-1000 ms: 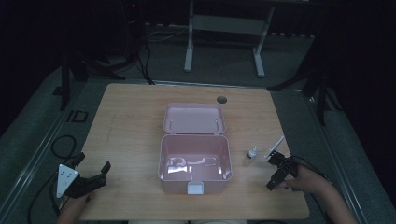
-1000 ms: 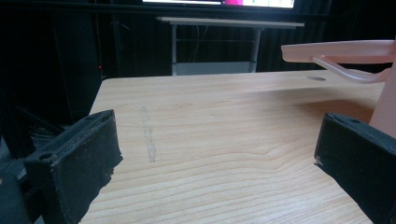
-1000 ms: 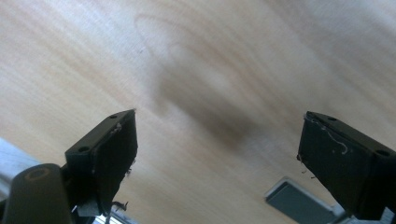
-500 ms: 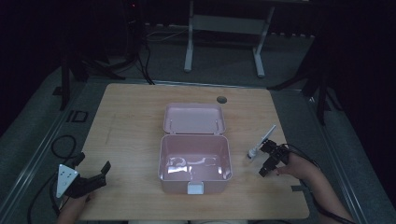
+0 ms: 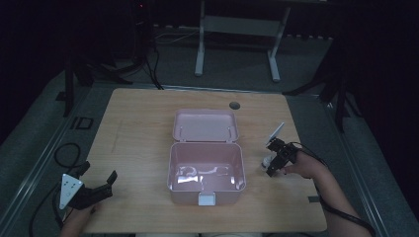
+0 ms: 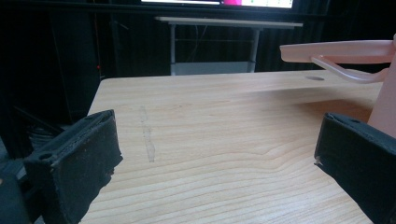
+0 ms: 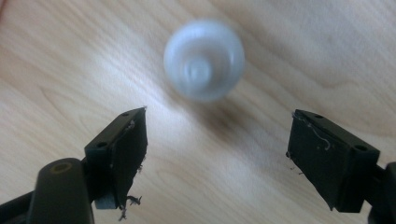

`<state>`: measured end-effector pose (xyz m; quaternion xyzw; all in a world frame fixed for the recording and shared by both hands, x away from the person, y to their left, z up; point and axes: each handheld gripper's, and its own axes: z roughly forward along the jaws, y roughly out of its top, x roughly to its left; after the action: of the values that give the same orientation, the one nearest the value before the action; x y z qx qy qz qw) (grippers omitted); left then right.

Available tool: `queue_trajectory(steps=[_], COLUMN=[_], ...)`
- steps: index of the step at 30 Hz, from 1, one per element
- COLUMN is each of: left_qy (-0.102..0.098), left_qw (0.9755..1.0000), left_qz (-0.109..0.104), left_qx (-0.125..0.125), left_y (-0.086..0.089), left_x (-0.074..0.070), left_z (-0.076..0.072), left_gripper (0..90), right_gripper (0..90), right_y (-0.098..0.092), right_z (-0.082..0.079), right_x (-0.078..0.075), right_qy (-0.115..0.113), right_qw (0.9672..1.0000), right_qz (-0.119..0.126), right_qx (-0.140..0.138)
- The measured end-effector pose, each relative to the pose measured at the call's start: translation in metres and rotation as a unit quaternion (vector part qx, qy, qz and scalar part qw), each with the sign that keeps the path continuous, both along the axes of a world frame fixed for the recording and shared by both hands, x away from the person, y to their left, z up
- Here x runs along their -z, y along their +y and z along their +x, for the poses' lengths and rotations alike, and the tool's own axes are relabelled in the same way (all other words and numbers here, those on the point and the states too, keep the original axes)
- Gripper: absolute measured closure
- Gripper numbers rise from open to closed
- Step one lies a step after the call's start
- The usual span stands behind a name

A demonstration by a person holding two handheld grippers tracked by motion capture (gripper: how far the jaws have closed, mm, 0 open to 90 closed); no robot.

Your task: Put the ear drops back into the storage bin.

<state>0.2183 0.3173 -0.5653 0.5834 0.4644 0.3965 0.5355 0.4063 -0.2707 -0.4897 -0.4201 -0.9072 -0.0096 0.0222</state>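
The right hand-held gripper [image 5: 271, 161] has moved in toward the open pink box [image 5: 206, 168] and now hangs over the small white bottle [image 7: 204, 59] beside it on the table [image 5: 138, 128], its unclenched jaws just closing, nothing pinched yet.

No legible text, label, brand, number or sign is found in any view. The bright strip of a screen [image 6: 217, 3] at the top edge of the left gripper view carries coloured marks too small and cropped to read. The pink box [image 5: 206, 173] bears no readable marking.
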Motion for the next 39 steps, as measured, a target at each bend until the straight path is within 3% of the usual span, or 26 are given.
queue_trajectory(steps=[10,19,22,28,30,35,39], left_qy=[0.000,-0.001,0.000,0.000,0.000,0.000,0.000], left_qw=[1.0000,1.0000,1.0000,1.0000,1.0000,1.0000,1.0000], left_qz=[0.000,0.001,0.001,0.001,0.002,0.002,0.003], left_qx=[0.000,0.001,0.000,0.000,-0.001,-0.001,0.000], left_y=[0.000,0.000,0.000,0.000,0.000,0.000,0.000], left_x=[0.000,0.000,0.000,0.000,0.000,0.000,0.000], left_z=[0.000,0.000,0.000,0.000,0.000,0.000,0.000], left_gripper=[0.4,0.4,0.4,0.4,0.4,0.4,0.4], right_gripper=[23.2,34.1,38.4,45.7,46.5,58.3,59.1], right_y=[0.017,0.027,0.028,0.028,0.029,0.031,0.033], right_z=[0.011,0.020,0.021,0.025,0.025,0.024,0.021], right_x=[0.004,0.010,0.015,0.019,0.021,0.022,0.022], right_qy=[0.004,0.012,0.018,0.011,0.013,0.022,0.018], right_qw=[1.0000,0.9998,0.9996,0.9996,0.9994,0.9991,0.9981], right_qz=[-0.004,-0.016,-0.022,-0.025,-0.031,-0.033,-0.042], right_qx=[-0.003,-0.010,-0.006,0.006,0.003,-0.013,-0.040])
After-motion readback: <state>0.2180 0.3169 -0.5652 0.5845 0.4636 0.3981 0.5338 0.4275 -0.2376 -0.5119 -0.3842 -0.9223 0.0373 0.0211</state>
